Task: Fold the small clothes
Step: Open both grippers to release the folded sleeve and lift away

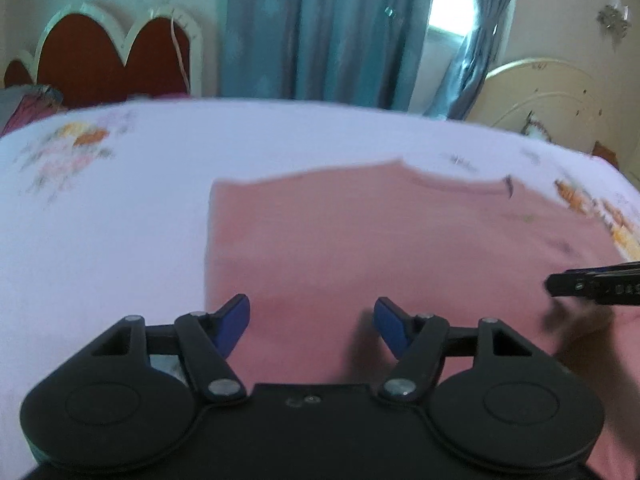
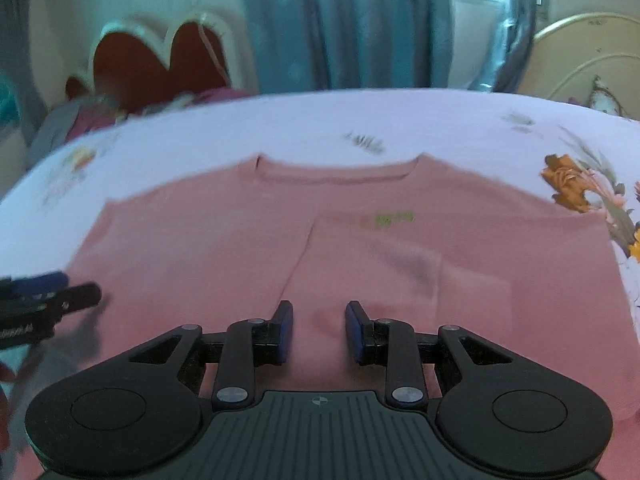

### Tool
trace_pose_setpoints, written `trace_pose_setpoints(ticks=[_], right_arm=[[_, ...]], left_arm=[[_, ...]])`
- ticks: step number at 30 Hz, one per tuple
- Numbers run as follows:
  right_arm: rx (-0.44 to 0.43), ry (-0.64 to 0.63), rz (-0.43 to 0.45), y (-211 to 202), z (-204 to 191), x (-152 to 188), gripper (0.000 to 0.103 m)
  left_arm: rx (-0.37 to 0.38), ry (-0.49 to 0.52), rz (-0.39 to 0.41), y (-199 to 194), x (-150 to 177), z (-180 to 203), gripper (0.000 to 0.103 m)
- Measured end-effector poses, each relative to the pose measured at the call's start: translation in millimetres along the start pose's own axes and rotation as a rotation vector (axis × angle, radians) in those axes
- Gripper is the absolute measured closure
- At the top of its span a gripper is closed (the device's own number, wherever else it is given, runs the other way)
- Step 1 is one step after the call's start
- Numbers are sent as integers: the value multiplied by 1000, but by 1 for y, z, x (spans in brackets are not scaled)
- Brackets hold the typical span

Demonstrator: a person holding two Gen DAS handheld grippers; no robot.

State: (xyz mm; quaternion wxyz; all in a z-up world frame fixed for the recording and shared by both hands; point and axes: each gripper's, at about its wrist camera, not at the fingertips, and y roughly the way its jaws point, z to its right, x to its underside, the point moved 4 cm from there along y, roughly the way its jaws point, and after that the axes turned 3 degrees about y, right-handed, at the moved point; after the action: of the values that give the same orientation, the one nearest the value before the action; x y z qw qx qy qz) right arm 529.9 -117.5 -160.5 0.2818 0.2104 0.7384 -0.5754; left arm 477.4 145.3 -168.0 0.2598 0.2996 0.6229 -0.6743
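A pink shirt (image 2: 304, 248) lies flat on a bed (image 2: 304, 120) covered by a white floral sheet. The neckline (image 2: 336, 174) is at the far side. A small green mark (image 2: 394, 218) sits on the chest, and a vertical fold line (image 2: 300, 256) runs down the middle of the garment.

The left gripper (image 1: 311, 322) hovers over the near left portion of the shirt. Its blue-padded fingers (image 1: 234, 322) are spread wide, with nothing between them. The left edge of the shirt lies just beside the left finger.

The right gripper (image 2: 319, 330) is positioned over the near middle of the shirt. Its fingers (image 2: 356, 330) are parted by a moderate gap and hold nothing.

Behind the bed: blue curtains (image 2: 344, 20), a red scalloped headboard (image 2: 156, 60), and a cream headboard (image 2: 588, 56). Both views are motion-blurred.
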Motion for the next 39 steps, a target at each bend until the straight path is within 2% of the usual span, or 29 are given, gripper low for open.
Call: trace_pose_setpoints(ticks=[6,9,12,16,18,22,23,24,26,27,28,30,34,39], right_arm=[[55,106,22,-26,47,8,74],[91,120,59,-38,53,6,74],[146,153,-10,-32,64,13,74],[114,186,54,-53,68,11,74],[130,201,-26,-39,73,18,74],[134,209,-23,-39,74,19,74],[131,213,-11,-42,74,18,74],[126,218,8,-47,74,17,74],[119,231,44,-56,75,19,74],[127,236,57,-59,77,20,74],[128,240,66,-63,78,20,67],[113,251,92,-74,82,24,43],[91,257,95,-93,96,36,43],[52,265,96,-131,124,61,44]], left_arm=[[27,96,17,-21,21,-2,36],[43,80,14,-26,23,0,35],[48,68,13,-25,22,-2,36],[58,87,17,-27,22,-1,35],[55,106,15,-23,27,0,34],[52,79,18,-27,23,-1,34],[48,66,30,-31,23,-2,31],[37,60,45,-36,24,-3,20],[-20,66,60,-46,27,-5,8],[-32,69,60,-51,31,-7,8],[-32,66,52,-56,34,-9,8],[-43,55,36,-65,43,-14,8],[-64,43,6,-85,64,-20,11],[-55,-4,-39,-111,89,-17,25]])
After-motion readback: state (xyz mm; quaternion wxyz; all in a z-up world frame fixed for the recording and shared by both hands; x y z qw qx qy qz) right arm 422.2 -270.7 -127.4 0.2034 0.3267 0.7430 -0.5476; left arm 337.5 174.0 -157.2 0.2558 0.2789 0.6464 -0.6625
